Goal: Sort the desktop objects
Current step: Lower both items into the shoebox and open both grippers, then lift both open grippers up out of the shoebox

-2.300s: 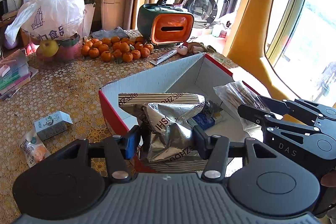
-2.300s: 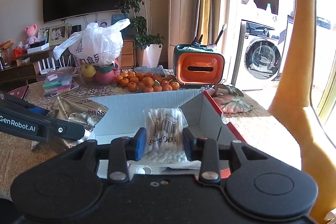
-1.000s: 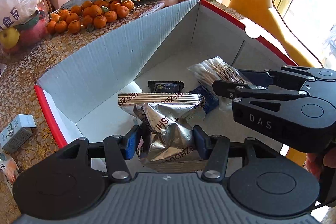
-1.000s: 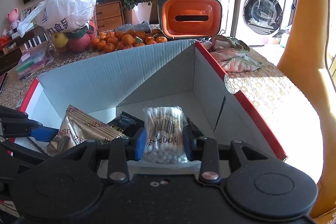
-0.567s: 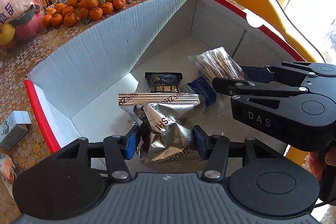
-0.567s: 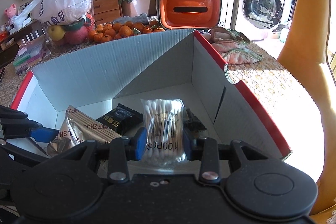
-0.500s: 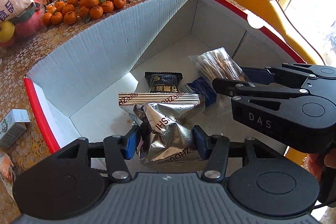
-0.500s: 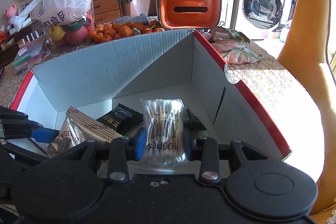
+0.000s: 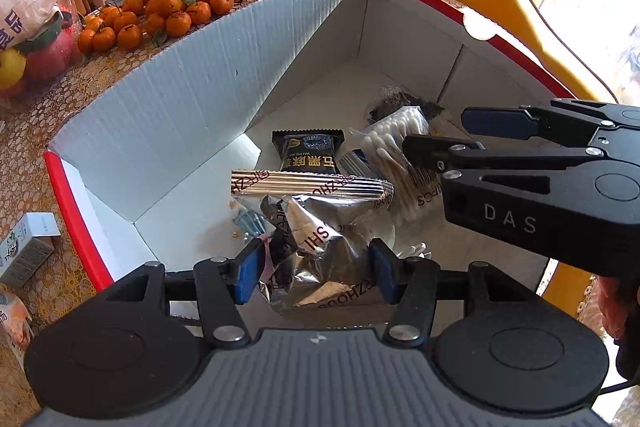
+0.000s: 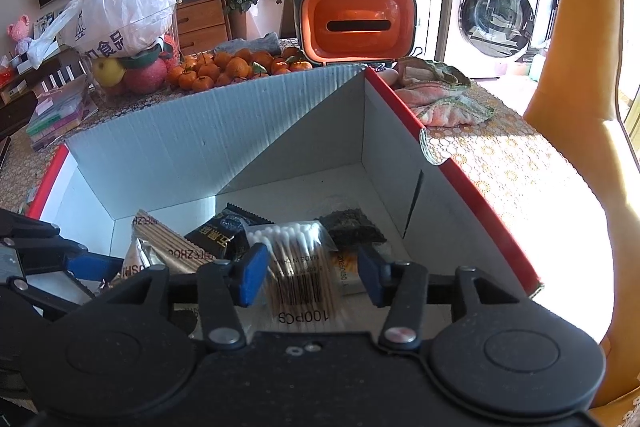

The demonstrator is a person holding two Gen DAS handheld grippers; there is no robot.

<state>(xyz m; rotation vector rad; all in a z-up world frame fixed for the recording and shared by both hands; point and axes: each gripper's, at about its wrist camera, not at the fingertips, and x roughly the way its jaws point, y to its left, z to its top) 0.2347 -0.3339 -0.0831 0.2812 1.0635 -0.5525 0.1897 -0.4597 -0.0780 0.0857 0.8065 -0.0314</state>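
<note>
Left side of worktop (image 9: 36, 131): small carton (image 9: 24, 247) outside the box, not yet sorted; stiff card, take it across the flat faces.

Left tool (image 9: 316, 275) over the box (image 9: 192, 95): jaws parted wider than the foil snack bag (image 9: 316, 227), pads look clear of it. Bag seems to be resting inside the box, though I can't confirm it's fully free. Light, crinkly, slippery; pinch the crimped seam, not the puffed belly.

Black sachet (image 9: 308, 151) on the box floor, just behind.

Right tool (image 10: 312, 273): spread wide, cotton swab pack (image 10: 300, 263) lying loose between the pads in the box. Soft, very light film; grip mid-pack across the sticks.
</note>
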